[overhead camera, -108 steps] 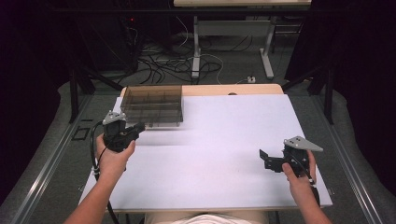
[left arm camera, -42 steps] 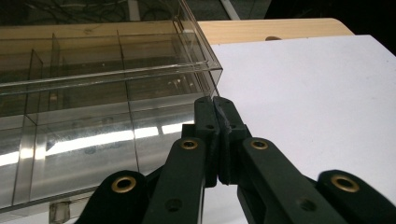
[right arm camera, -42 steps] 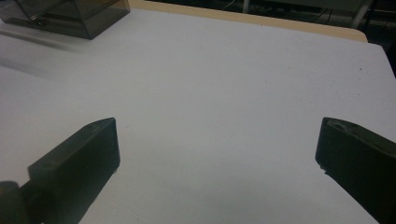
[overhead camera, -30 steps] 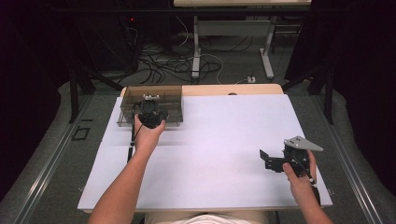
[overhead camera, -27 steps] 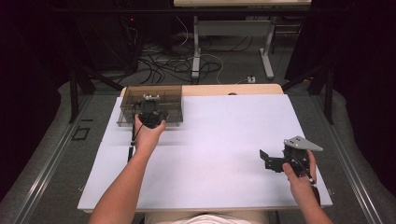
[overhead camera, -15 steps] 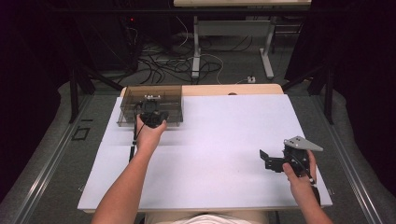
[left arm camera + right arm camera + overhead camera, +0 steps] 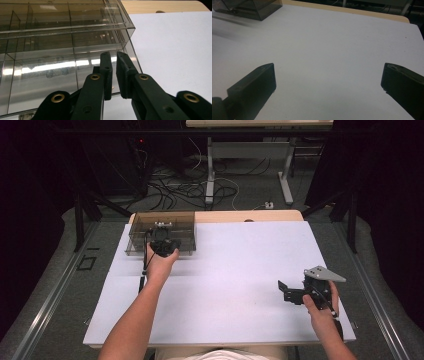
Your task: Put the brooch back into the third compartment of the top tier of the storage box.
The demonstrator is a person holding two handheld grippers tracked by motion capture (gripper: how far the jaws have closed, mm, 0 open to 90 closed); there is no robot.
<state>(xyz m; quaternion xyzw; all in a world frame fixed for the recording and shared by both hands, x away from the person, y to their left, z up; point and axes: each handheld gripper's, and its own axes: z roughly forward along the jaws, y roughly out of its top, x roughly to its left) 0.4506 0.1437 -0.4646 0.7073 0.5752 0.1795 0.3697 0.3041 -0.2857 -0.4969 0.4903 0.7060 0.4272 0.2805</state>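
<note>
A smoky clear plastic organiser box (image 7: 142, 231) with divided compartments stands at the table's far left. My left gripper (image 7: 164, 246) is pressed up to its front wall, near the right end. In the left gripper view the black jaws (image 7: 113, 57) are nearly together, a thin slit between them and nothing visibly held, tips against the box's (image 7: 62, 47) front face below the lid edge. My right gripper (image 7: 286, 291) hovers near the front right of the table, open wide; its fingertips (image 7: 328, 66) frame bare white surface. The box's corner (image 7: 249, 8) appears at that view's top left.
A white sheet (image 7: 235, 270) covers the table; a wooden edge (image 7: 250, 215) runs along the far side. Beyond it, cables and desk legs (image 7: 210, 175) lie on the floor. A cable trails from the left gripper along the forearm.
Since 3.6 s ago the left hand has reached forward and right from the table's left edge to the box front. Over the last second it has barely moved. The right gripper has stayed put.
</note>
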